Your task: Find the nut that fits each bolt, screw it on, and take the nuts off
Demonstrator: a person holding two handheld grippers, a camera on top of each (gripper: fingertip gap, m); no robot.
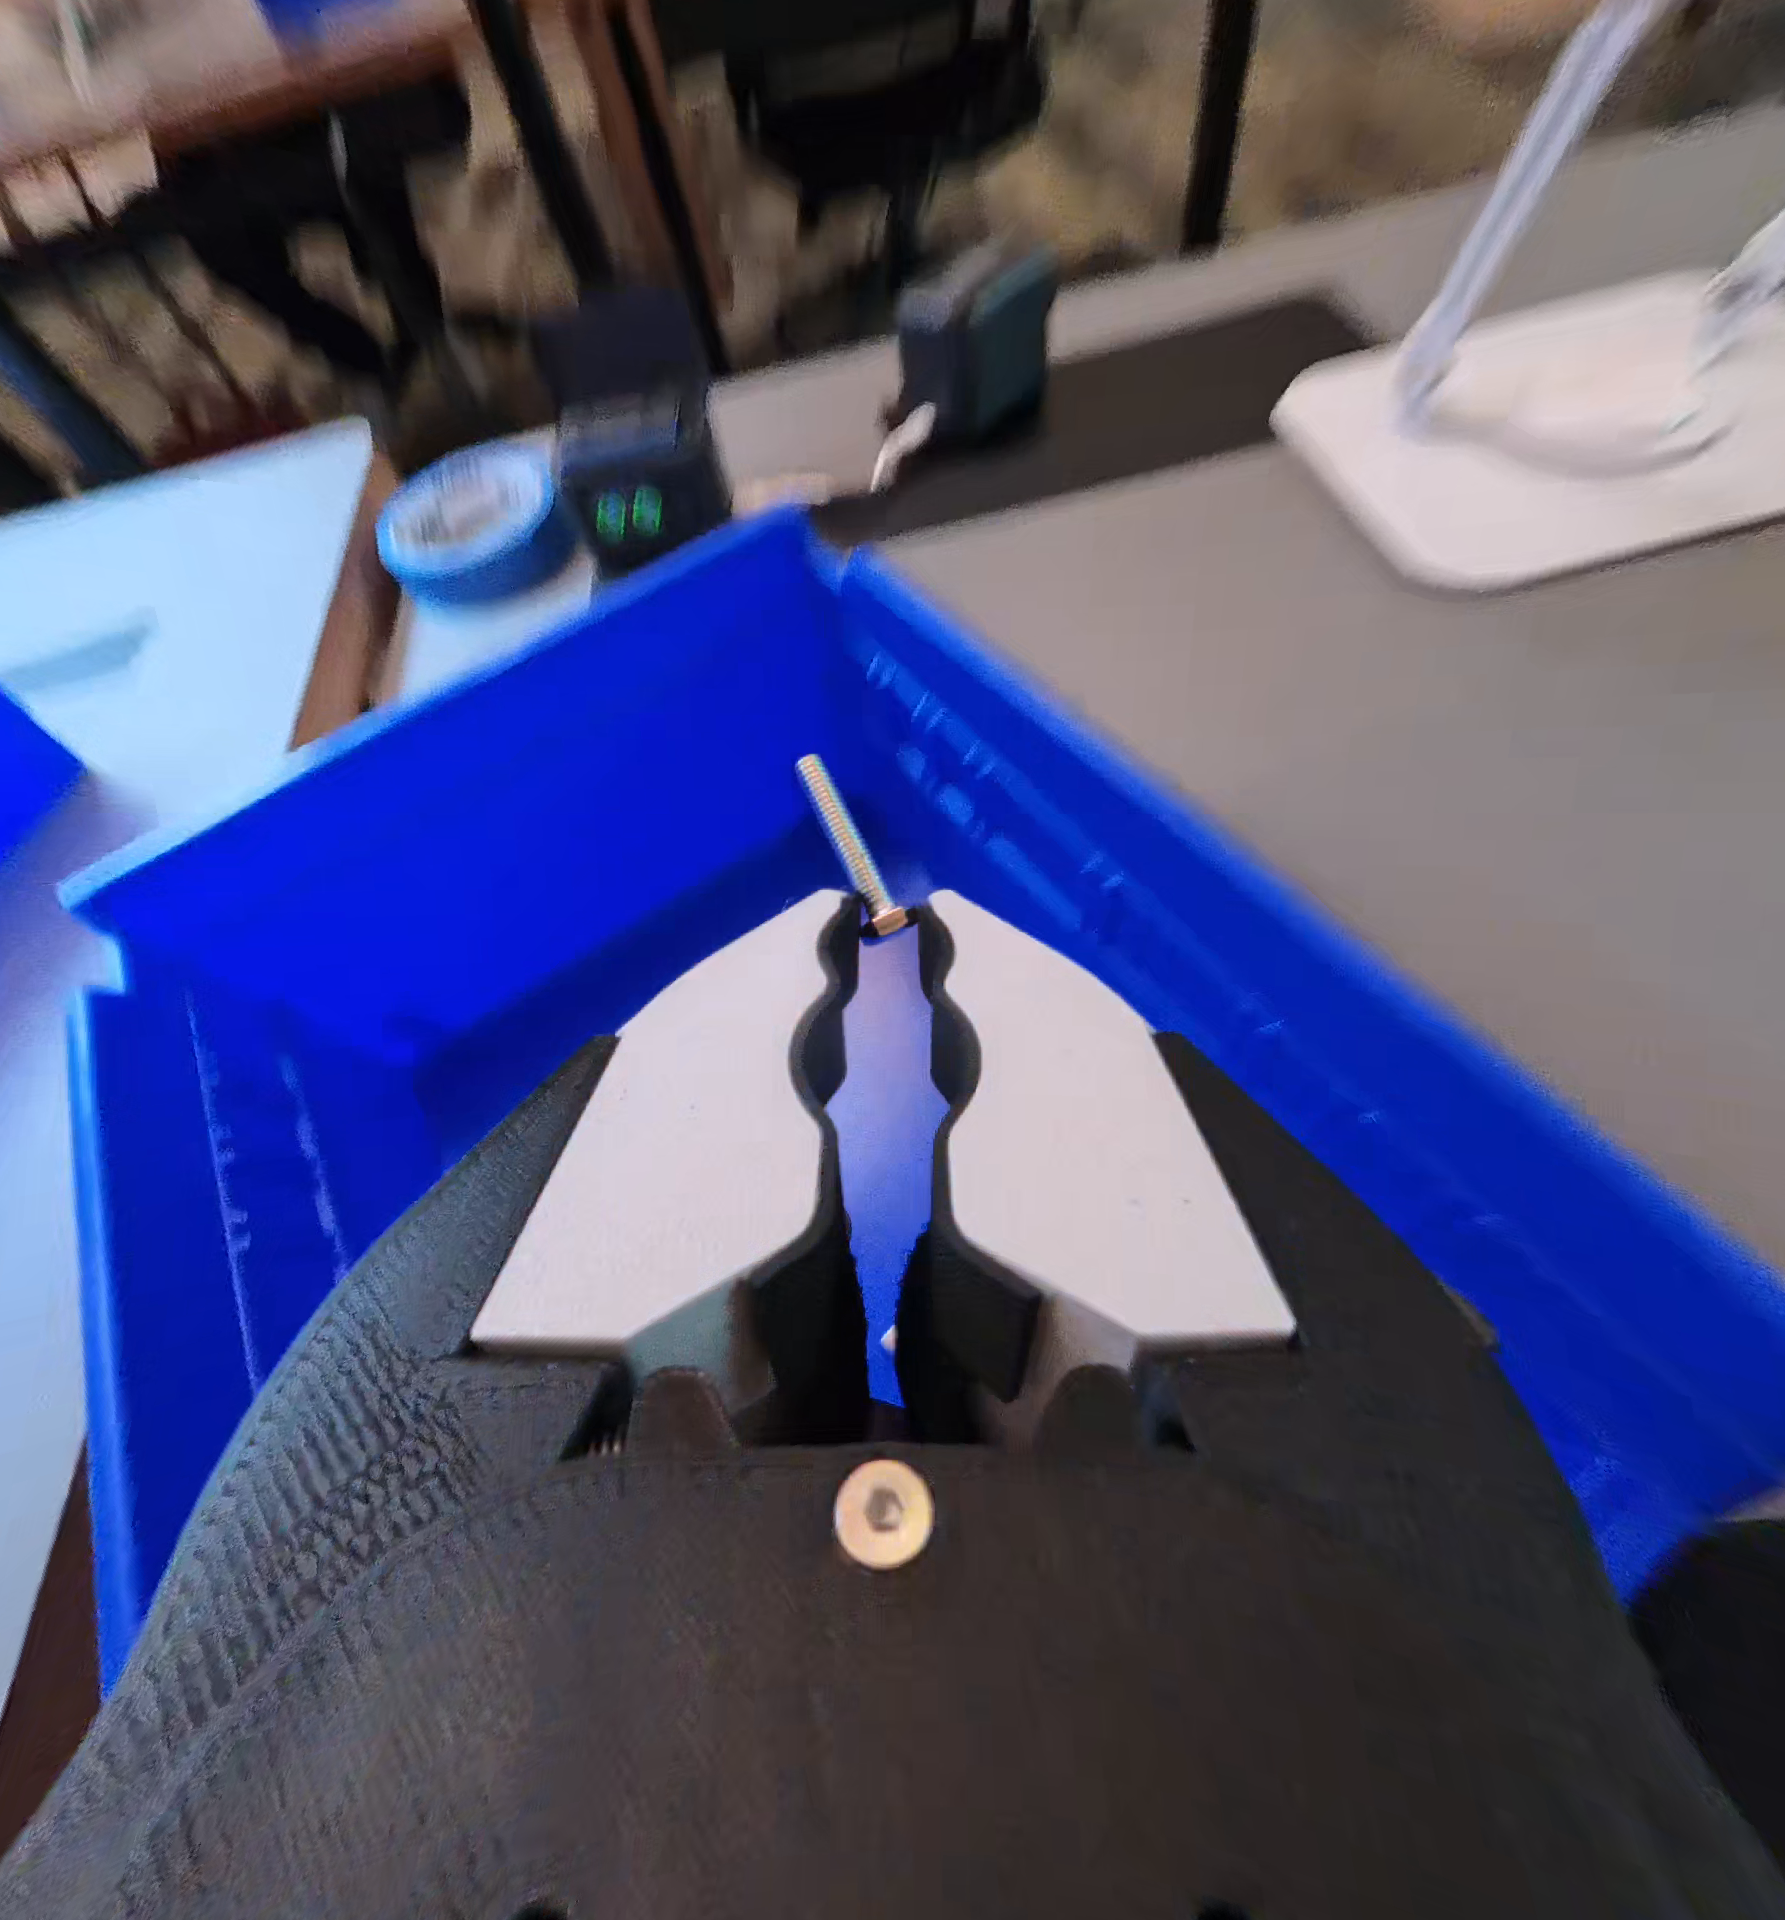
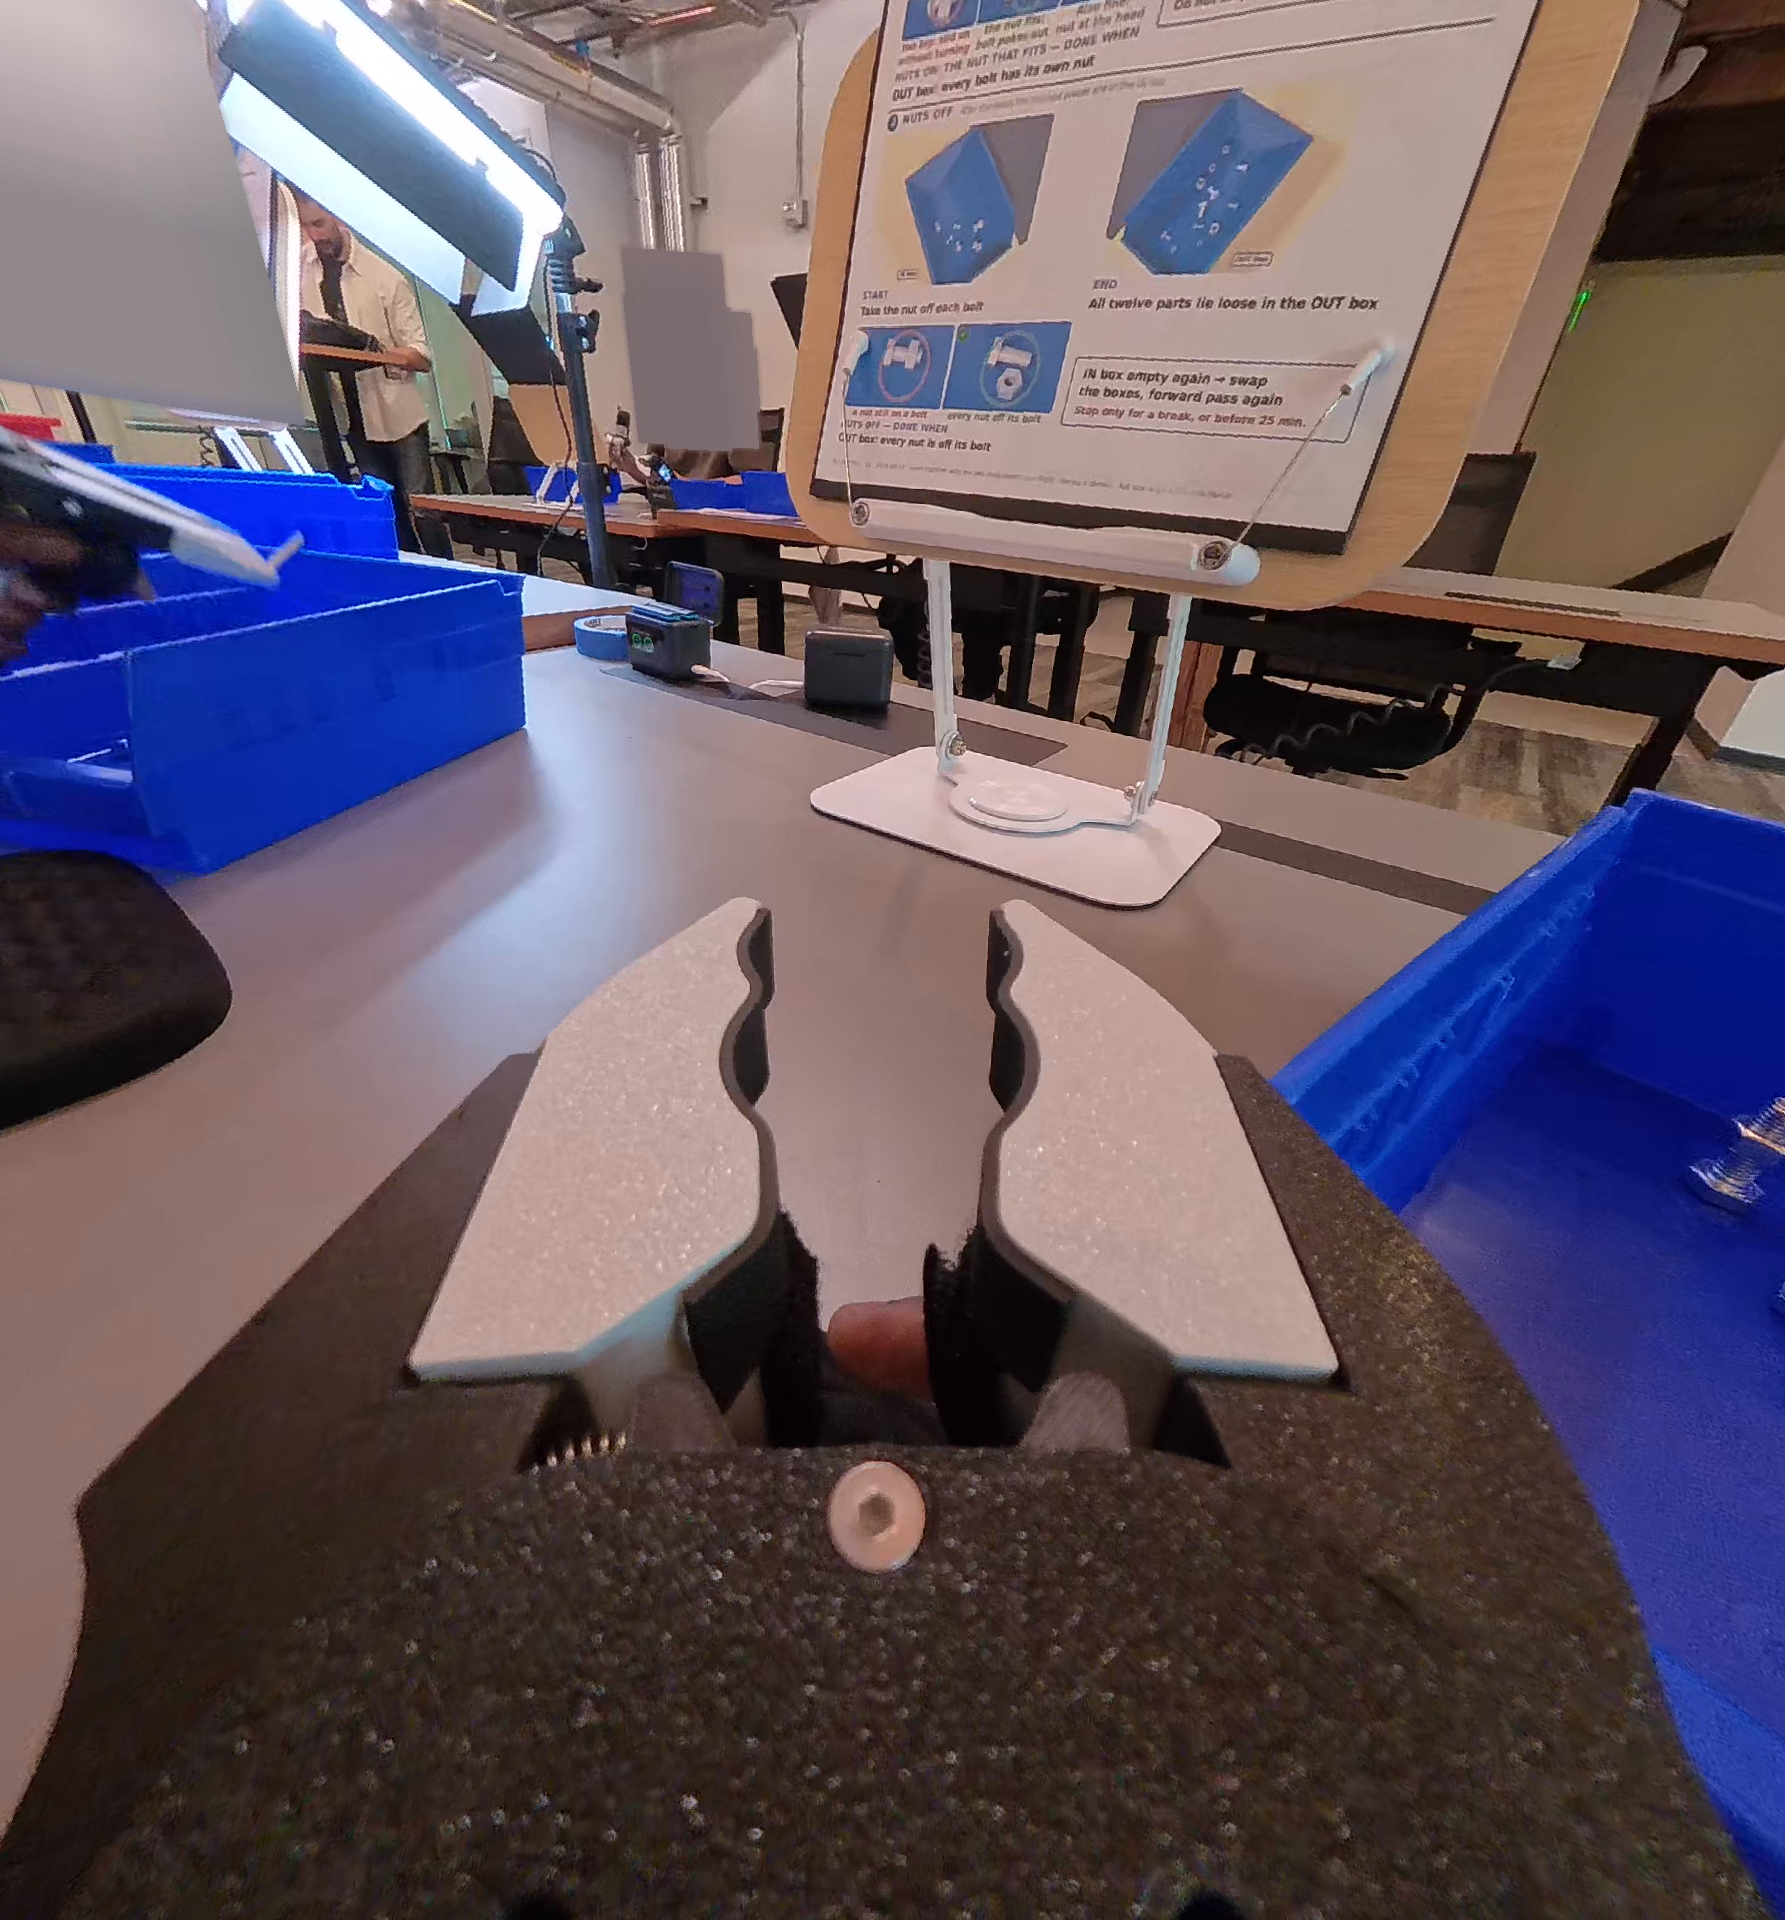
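Pinching a thin bolt (image 1: 848, 840) by its head alone above the blue bin (image 1: 576, 831), the left tool (image 1: 889, 923) risks letting it pivot or drop, while the right tool (image 2: 877, 961) hangs spread and empty over the tabletop (image 2: 555, 935).

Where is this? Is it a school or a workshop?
Probably a workshop or lab room, not a home. Long tables stand in rows, a big studio light hangs on a stand, and blue bins hold bolts.

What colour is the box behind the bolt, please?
Bright blue; the box behind the bolt shows best in the left wrist view.
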